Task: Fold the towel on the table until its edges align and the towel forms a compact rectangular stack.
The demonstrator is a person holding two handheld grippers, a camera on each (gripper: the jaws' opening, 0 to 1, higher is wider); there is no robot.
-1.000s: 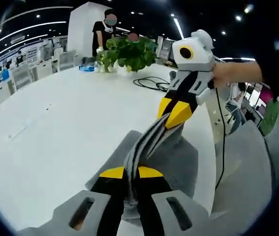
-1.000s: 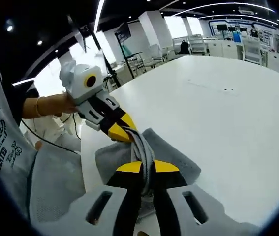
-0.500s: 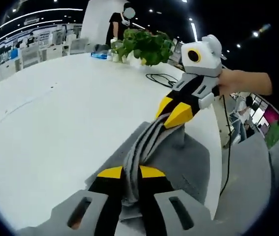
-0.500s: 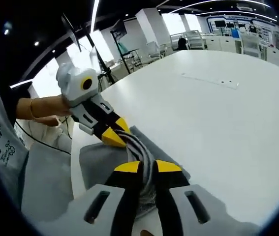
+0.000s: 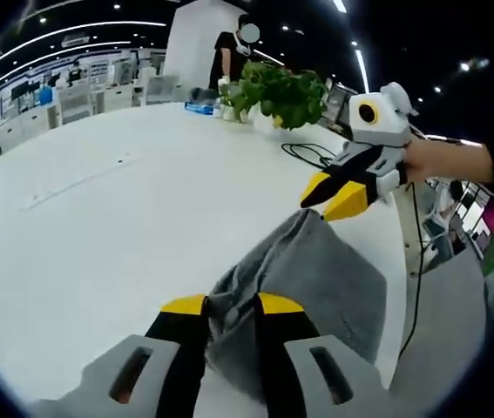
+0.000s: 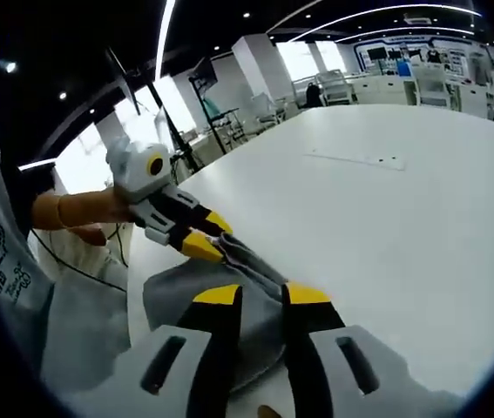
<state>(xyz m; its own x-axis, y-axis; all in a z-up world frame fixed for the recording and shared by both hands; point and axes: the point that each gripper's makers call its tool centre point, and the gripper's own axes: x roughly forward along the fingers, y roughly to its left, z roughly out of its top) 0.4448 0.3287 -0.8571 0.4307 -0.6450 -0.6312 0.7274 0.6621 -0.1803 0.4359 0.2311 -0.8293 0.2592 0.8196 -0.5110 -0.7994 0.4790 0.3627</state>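
Clearly, no container sits near either tool; the soft grey fabric towel [image 5: 303,292] lies on the broad white table [image 5: 116,226], stretched from one pair of jaws to the other. The left gripper [image 5: 229,306] pinches one bunched corner between its yellow tips. The right gripper [image 6: 262,296] clamps the opposite edge, a hand [image 5: 443,161] behind it.

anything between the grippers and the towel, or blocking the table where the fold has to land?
Nothing visible. The left gripper and right gripper each have the grey towel bunched between their jaws already. The white table beyond it is bare; the potted plant and black cable sit at the far edge, apart from the towel.
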